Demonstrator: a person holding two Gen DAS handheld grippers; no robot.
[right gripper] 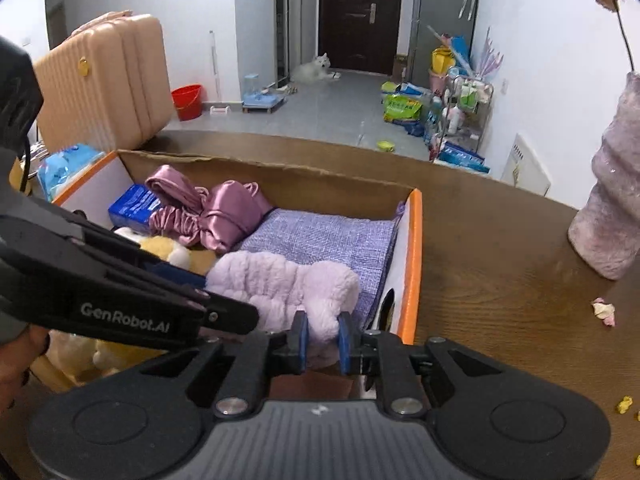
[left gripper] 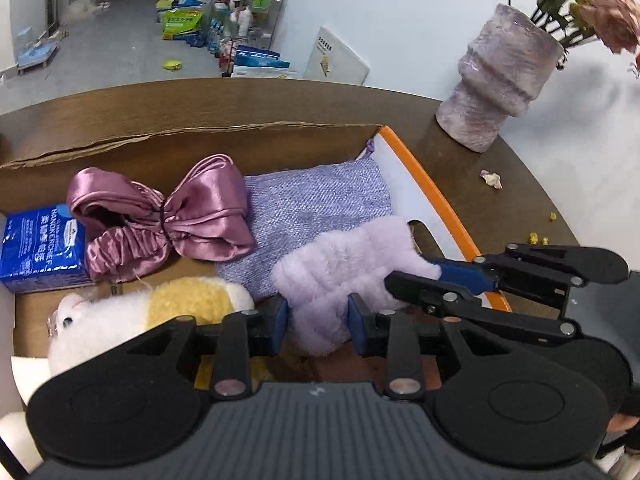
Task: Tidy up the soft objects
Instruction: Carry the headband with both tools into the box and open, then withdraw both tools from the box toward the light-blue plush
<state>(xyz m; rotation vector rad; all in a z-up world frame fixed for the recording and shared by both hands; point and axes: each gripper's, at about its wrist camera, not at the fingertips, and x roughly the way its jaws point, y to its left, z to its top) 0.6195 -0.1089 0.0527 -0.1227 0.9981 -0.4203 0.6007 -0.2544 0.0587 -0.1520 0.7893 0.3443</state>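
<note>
Plainly, both tools share one thing.

Held item: a lilac plush piece [left gripper: 340, 276], ribbed and fluffy, perhaps a headband; its exact kind is unclear. It sits low over the near right part of the cardboard box [left gripper: 192, 132], lying partly on the woven purple cloth [left gripper: 312, 204].

Left gripper [left gripper: 318, 320]: blue pads pressed into the plush from both sides, so it is clamped on the near end.

Right gripper [right gripper: 322, 340]: likewise pinched on a lobe of the same plush, fabric bulging between the pads. In the left view it reaches in from the right, across the box's orange edge [left gripper: 436, 200].

Long axis: the plush runs roughly left to right between the two grips, from the left tool's pads toward the right tool's tips.

Nearer hand: neither has an edge; both touch it already. A release by either would leave the other carrying it, I judge.

Neighbours in box: satin mauve bonnet [left gripper: 168, 216] at the back, blue handkerchief pack [left gripper: 40, 248] at the left, white and yellow stuffed toy [left gripper: 160, 312] at the near left, just beside the plush.

Hidden: the plush underside and its far end behind the right tool; whether it rests on the cloth or hangs above it cannot be told. The stuffed toy is cut off by the left tool's body.
</note>
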